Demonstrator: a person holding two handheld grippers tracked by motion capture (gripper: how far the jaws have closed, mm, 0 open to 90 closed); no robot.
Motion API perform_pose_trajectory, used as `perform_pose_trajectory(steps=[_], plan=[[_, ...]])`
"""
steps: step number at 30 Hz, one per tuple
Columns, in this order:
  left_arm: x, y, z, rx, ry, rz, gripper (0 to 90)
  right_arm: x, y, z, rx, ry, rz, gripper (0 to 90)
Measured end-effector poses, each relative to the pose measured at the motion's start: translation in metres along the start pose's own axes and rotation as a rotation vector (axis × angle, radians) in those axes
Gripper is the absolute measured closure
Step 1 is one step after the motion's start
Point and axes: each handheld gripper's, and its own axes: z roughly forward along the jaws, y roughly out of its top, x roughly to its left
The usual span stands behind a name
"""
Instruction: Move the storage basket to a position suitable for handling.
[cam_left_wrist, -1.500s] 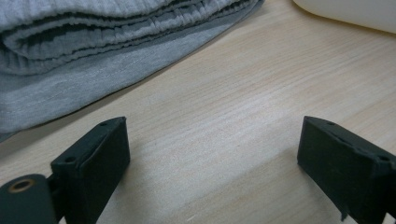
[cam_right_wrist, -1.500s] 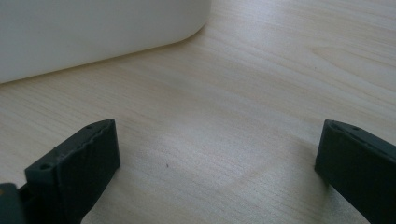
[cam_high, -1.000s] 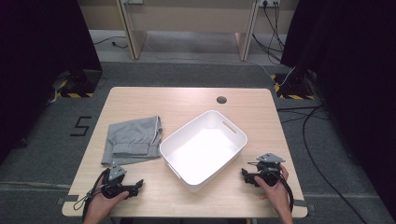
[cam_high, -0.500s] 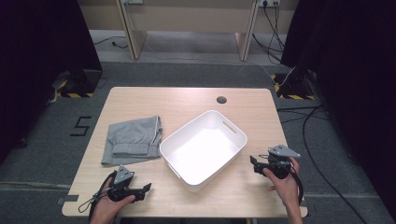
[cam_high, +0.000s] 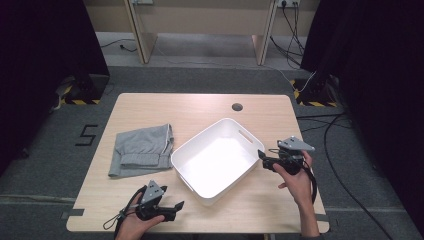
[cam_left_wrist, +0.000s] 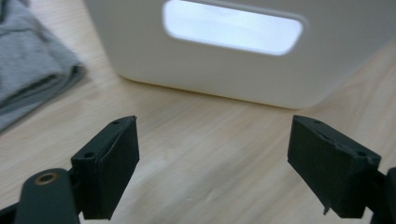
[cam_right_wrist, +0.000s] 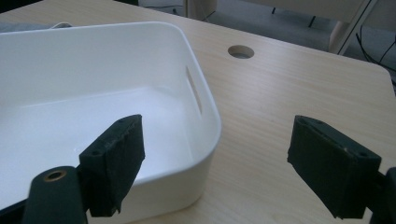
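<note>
While both tongs stand apart from everything on it, the wooden desk (cam_high: 150, 107) carries a white plastic bin (cam_high: 216, 159) near its middle, set at an angle to the desk's edges, with a slot handle cut into each short wall. A small round cable hole (cam_high: 237, 107) sits in the desk beyond the bin. To the bin's left lies a folded grey garment (cam_high: 142, 150), probably a pair of sweat shorts, though the fold hides enough that its kind is hard to tell; its near corner lies just beside the bin's wall.

The right tongs (cam_high: 262, 155) hang just off the bin's right wall, pointing toward it, held in the person's right hand (cam_high: 294, 179). In the right gripper view the jaws stand wide with nothing between them, and the bin's rim and bare white floor lie under the left jaw, bare desk under the right. They have just been closing a little from their widest.

The left tongs (cam_high: 176, 206) sit near the desk's front edge, in front of the bin's near corner, in the left hand (cam_high: 136, 225). In the left gripper view their jaws are also wide and empty, facing the bin's short wall and its slot handle (cam_left_wrist: 232, 26), with the garment at the far left. These too have just narrowed slightly.
</note>
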Motion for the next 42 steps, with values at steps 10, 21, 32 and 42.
perform_pose_trajectory(steps=[10,21,32,42], plan=[[-0.024,0.008,0.013,0.013,-0.047,0.049,15.9,0.009,-0.005,0.022,0.054,0.004,-0.037,22.4],[-0.045,0.024,0.034,-0.027,-0.023,0.020,14.1,0.010,-0.011,0.022,0.075,0.046,-0.015,39.3],[-0.030,0.026,0.036,-0.053,-0.003,0.024,13.1,0.020,-0.012,0.003,0.195,0.056,0.001,31.6],[-0.009,0.033,0.031,-0.104,0.068,0.009,24.5,0.018,-0.014,0.007,0.173,0.126,0.022,35.3]])
